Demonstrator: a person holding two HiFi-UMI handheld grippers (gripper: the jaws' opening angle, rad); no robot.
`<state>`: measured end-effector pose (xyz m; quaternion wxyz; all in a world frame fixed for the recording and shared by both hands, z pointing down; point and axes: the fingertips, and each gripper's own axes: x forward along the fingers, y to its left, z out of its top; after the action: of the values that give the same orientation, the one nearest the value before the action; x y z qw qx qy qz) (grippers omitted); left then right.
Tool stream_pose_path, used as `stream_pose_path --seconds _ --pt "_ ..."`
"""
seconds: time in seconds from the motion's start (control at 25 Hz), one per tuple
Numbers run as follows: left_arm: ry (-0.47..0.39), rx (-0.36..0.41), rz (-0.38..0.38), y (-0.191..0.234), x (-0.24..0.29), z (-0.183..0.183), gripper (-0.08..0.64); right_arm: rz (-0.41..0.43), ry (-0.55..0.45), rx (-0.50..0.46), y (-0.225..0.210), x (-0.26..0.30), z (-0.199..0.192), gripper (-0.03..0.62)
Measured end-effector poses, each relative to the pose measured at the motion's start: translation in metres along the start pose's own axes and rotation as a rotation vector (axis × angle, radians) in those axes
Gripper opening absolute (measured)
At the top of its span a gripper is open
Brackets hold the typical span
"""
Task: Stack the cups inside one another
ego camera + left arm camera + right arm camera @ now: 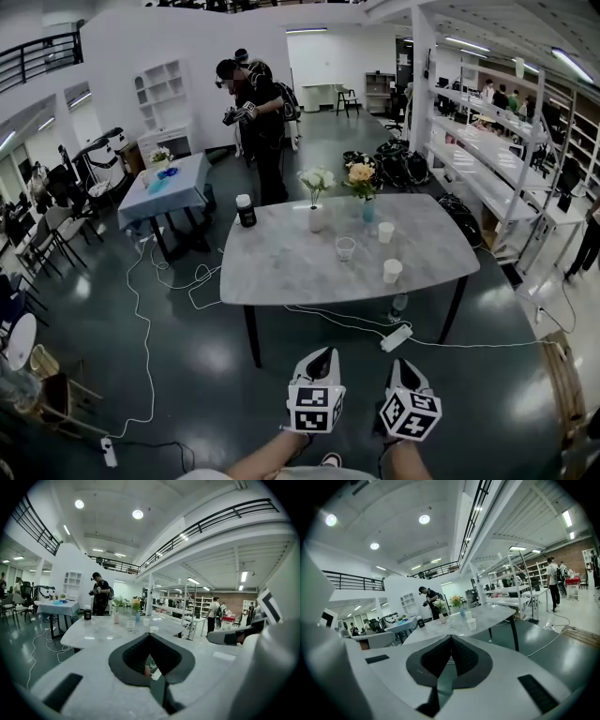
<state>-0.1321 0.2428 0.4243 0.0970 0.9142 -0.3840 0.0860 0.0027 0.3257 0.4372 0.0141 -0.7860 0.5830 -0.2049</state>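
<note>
Clear cup (346,248), far white cup (386,232) and near white cup (392,271) are stood apart on the grey table (281,267), right of frame centre; none nested; white vase (317,219) and blue vase (368,212) are set behind them; black jar (246,210) at table's upper left; left gripper (322,354) and right gripper (401,365) are held at bottom centre, well short of the table; both jaw pairs closed together, nothing gripped.

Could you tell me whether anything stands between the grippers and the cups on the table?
Nothing visible does. The clear cup, near white cup and far white cup face the table's near edge unobstructed; the vases stand farther back. Only floor with a cable lies before the left gripper and right gripper.
</note>
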Motion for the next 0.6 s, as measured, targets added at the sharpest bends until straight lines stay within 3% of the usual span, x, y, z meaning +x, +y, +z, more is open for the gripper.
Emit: stream_pose_path --seconds 0.6 --pt "0.024 0.014 0.035 -0.003 0.051 0.002 -0.005 0.009 0.026 0.021 -0.037 0.044 0.011 0.006"
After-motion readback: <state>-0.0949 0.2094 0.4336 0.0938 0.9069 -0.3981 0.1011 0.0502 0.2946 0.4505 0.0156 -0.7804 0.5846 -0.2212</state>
